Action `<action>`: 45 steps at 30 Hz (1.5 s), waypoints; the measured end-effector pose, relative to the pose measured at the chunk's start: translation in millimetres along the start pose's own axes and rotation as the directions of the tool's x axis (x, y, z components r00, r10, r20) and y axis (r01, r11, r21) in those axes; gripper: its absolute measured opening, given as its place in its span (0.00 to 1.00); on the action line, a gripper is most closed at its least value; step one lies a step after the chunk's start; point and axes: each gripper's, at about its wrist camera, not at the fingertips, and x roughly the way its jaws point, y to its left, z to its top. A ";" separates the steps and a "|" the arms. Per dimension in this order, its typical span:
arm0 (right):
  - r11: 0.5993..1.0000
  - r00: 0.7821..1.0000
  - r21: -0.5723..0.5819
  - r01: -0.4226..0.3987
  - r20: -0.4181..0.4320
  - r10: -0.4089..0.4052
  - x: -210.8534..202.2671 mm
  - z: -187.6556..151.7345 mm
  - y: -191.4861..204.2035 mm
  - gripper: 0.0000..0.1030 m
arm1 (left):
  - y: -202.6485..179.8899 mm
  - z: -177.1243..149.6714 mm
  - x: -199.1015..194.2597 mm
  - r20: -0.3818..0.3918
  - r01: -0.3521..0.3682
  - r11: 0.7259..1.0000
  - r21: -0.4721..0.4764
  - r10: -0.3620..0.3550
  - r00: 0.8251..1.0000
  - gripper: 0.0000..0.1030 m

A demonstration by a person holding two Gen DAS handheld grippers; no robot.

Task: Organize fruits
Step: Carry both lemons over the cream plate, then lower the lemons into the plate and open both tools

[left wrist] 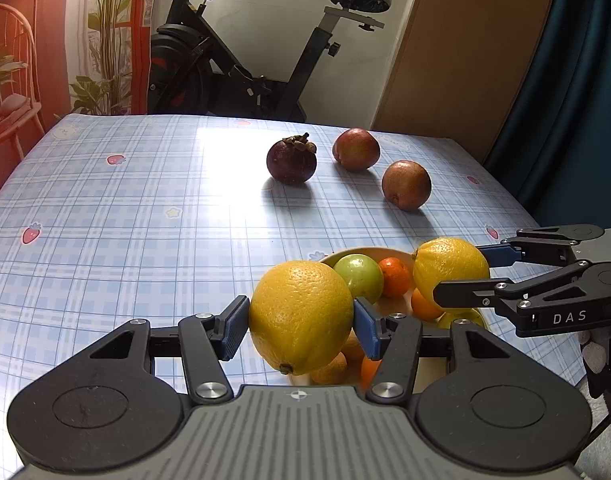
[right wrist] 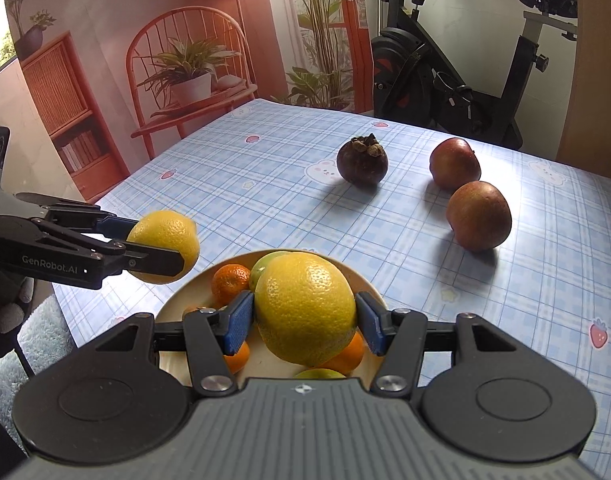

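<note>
Left gripper point(left wrist: 301, 316) clamped on a large round yellow citrus fruit point(left wrist: 301, 316), raised over the cream bowl point(right wrist: 173, 304) of small oranges, right gripper point(right wrist: 305, 316) gripping a second yellow citrus fruit point(right wrist: 305, 308) above the same bowl, dark purple mangosteen point(right wrist: 362, 160) and two reddish round fruits point(right wrist: 478, 216) behind on the blue checked tablecloth point(left wrist: 125, 220).

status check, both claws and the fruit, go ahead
Left claw shut on a yellow citrus; right claw shut on another. Both held above the fruit bowl. Mangosteen and two reddish fruits loose on table, nothing blocking.
</note>
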 end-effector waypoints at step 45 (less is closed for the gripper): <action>0.974 0.997 -0.225 -0.022 -0.082 0.004 29.8 -3.8 17.5 0.55 | -10.6 -15.0 2.6 -0.104 0.119 0.993 -0.009 -0.119 0.987 0.57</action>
